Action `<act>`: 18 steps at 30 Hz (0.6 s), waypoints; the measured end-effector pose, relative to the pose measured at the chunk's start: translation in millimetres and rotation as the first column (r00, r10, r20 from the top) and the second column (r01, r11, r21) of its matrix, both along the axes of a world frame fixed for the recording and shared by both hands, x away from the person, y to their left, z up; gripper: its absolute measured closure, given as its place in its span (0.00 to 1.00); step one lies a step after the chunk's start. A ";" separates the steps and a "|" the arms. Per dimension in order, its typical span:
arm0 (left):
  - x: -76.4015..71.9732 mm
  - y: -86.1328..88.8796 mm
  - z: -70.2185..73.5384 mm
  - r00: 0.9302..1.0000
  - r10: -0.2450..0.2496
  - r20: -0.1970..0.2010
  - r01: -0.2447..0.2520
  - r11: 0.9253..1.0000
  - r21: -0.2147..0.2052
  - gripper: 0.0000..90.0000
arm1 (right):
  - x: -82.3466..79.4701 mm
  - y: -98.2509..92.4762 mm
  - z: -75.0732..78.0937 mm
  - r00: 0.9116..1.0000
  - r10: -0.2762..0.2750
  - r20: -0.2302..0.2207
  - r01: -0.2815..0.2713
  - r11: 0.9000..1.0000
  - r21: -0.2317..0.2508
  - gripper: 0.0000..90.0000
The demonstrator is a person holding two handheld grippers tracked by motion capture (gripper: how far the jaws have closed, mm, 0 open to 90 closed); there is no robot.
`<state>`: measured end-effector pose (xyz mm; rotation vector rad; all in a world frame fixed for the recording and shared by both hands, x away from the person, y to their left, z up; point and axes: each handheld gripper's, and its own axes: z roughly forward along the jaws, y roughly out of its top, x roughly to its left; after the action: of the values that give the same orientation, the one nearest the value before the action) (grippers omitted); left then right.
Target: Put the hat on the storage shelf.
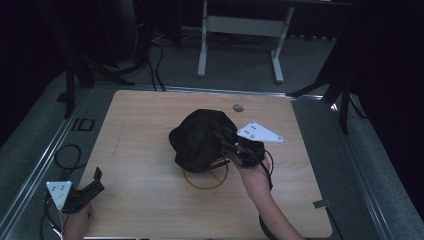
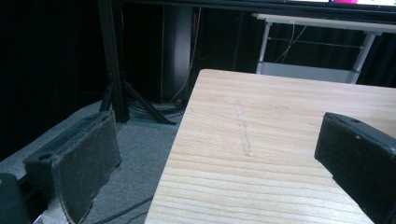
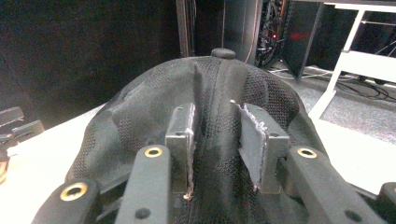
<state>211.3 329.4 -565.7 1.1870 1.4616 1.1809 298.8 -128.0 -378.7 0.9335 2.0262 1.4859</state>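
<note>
My right tongs (image 1: 226, 141) are in the middle of the frame in the high view, pushed up against a black cap (image 1: 200, 140). The cap sits on the tabletop (image 1: 150, 190), a little above the middle of the wood. In the right gripper view I look along my two jaws, and the cap (image 3: 140, 112) rises big and round in front of them, with a small button on its top. The jaws stand a little apart with a ridge of the cap's cloth between them. The left jaw touches the cloth, but I cannot tell if the other one does, so I cannot tell if I am squeezing the cap yet. My right hand (image 1: 256, 176) comes in from the bottom of the high view.

A thin brown ring (image 1: 205, 176) lies flat on the wood, partly under the near side of the cap.

My left tongs (image 1: 94, 183) are in the lower left corner of the high view, at the edge of the tabletop, well apart from the cap. Their jaws are wide apart and hold nothing. In the left gripper view I see bare wood (image 2: 261, 154) between the jaws, and a pale scratch mark (image 2: 243, 133) runs along it. Gray floor (image 2: 140, 149) shows on the left side of that view.

A small gray round spot (image 1: 238, 107) is on the wood near the top edge, just above the cap.
</note>
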 end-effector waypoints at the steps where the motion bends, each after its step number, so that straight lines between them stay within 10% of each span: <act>1: 0.0 0.0 0.0 1.000 0.000 0.000 0.000 1.000 0.000 0.01 | 0.2 0.0 -0.1 1.000 0.000 -0.001 0.000 1.000 0.001 0.71; 18: 0.0 -0.1 0.0 1.000 0.002 -0.001 -0.002 1.000 0.001 0.01 | 4.7 -22.3 15.7 0.999 -0.032 0.024 0.032 0.999 0.014 0.52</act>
<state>211.3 329.3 -565.7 1.1879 1.4631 1.1827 303.5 -150.3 -363.0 0.9445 1.9776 1.4886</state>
